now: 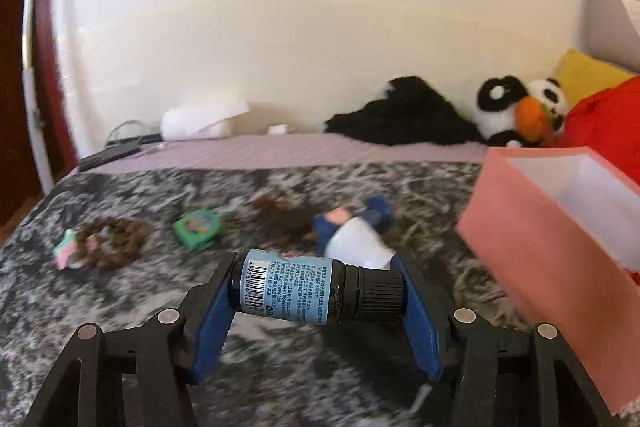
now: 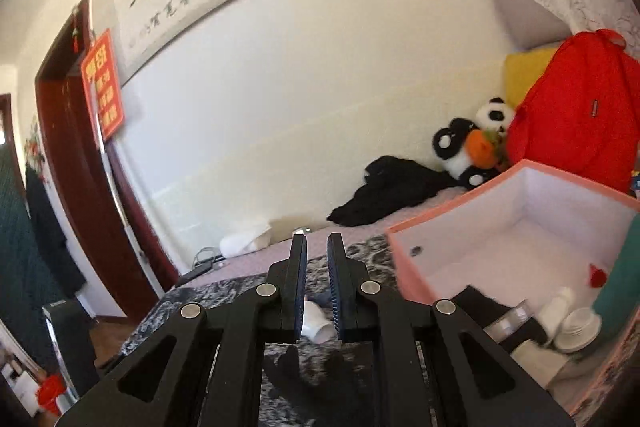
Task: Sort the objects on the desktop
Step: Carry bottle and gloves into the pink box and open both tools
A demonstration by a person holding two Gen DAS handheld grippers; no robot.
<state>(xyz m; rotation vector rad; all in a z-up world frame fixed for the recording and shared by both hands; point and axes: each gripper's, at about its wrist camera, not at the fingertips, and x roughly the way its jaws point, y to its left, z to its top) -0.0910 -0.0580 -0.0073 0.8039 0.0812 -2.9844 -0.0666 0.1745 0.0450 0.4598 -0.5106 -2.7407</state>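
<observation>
The left tongs [image 1: 316,291] pinch a small dark glass bottle with a blue paper label and black ribbed cap [image 1: 316,287] crosswise, end to end, above the grey mottled bedspread [image 1: 120,307]. An open pink cardboard box [image 1: 560,267] stands right of them. The right tongs [image 2: 317,287] are pressed nearly together, empty.

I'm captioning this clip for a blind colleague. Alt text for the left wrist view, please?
The left gripper holds a small dark bottle sideways by its ends, above a grey patterned bedspread. An open pink box sits to the right.
</observation>
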